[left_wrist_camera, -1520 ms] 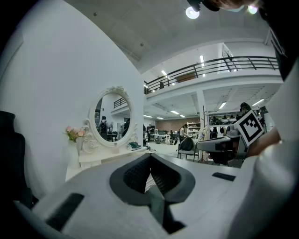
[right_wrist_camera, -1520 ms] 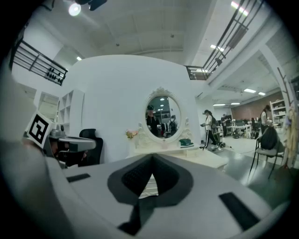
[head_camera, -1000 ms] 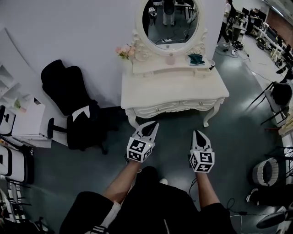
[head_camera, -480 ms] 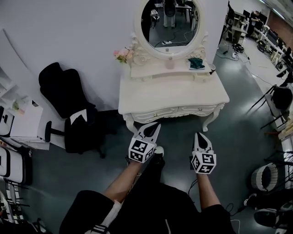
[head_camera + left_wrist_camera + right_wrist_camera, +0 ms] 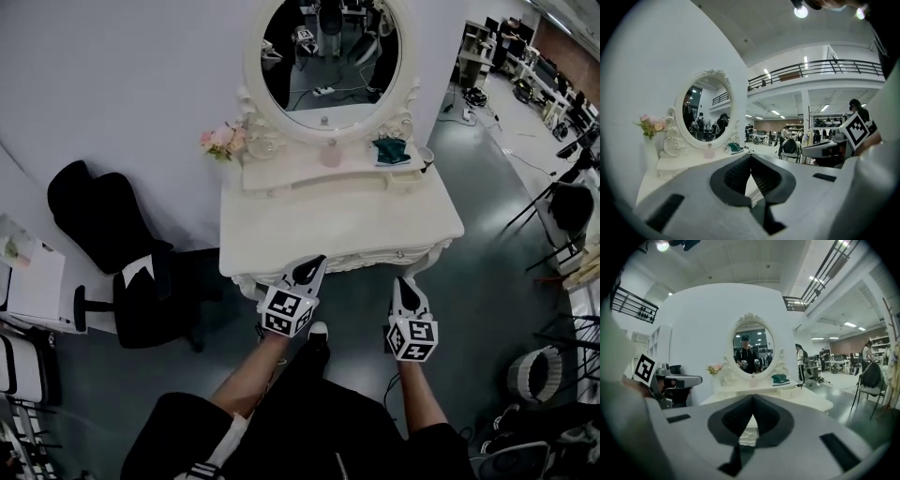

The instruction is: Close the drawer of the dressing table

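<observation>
the right gripper (image 5: 753,401), jaws pressed together and empty, points at the white dressing table (image 5: 806,400). an oval mirror (image 5: 753,348) stands at the table's back, pink flowers (image 5: 714,368) at its left end.

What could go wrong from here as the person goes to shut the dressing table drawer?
1. The left hand-held gripper and right hand-held gripper are both shut, tips near the front edge of the dressing table. Uneven pushes could skew and jam the drawer.
2. A hard shove might rock the table and topple the flowers or pink bottle on the shelf below the mirror.
</observation>
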Tool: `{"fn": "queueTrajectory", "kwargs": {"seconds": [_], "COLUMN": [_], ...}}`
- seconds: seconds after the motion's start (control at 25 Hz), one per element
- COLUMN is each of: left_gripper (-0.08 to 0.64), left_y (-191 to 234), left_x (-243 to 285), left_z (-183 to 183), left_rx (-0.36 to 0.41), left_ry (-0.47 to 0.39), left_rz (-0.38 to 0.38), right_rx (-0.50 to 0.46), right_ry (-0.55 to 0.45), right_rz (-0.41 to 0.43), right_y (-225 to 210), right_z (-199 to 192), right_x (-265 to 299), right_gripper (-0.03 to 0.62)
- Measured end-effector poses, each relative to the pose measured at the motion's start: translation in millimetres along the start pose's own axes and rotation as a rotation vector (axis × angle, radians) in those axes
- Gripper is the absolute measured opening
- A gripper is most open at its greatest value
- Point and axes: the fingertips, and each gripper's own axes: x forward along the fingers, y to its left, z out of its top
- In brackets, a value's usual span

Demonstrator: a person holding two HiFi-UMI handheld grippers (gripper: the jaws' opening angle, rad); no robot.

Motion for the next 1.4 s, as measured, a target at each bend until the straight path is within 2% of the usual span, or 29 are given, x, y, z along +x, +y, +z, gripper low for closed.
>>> {"fn": "queueTrajectory", "kwargs": {"seconds": [0.4, 0.72, 1.08, 1.4], "left_gripper": [0.003, 0.003, 0.003, 0.003], "left_y": [84, 138, 183, 211], "left_x": [124, 165, 201, 237], "left_z": [26, 26, 19, 26], "left_rx": [0.005, -0.027, -0.046, -0.048], "left_ry": [0.004, 0.02, 0.045, 0.055], "left_rz": [-0.073, -0.059, 0.024, 0.166], "right_rx": [0.006, -0.007, -0.022, -0.05], "right_ry": [0.013, 0.036, 0.046, 0.065], "right_rz": [-0.044, -0.04, 0.058, 0.203], "right_y": [-37, -45, -48, -71], "right_z": [46, 58, 65, 77], "right_x": [142, 211, 282, 350], "right_gripper": [0.002, 0.002, 0.002, 0.002]}}
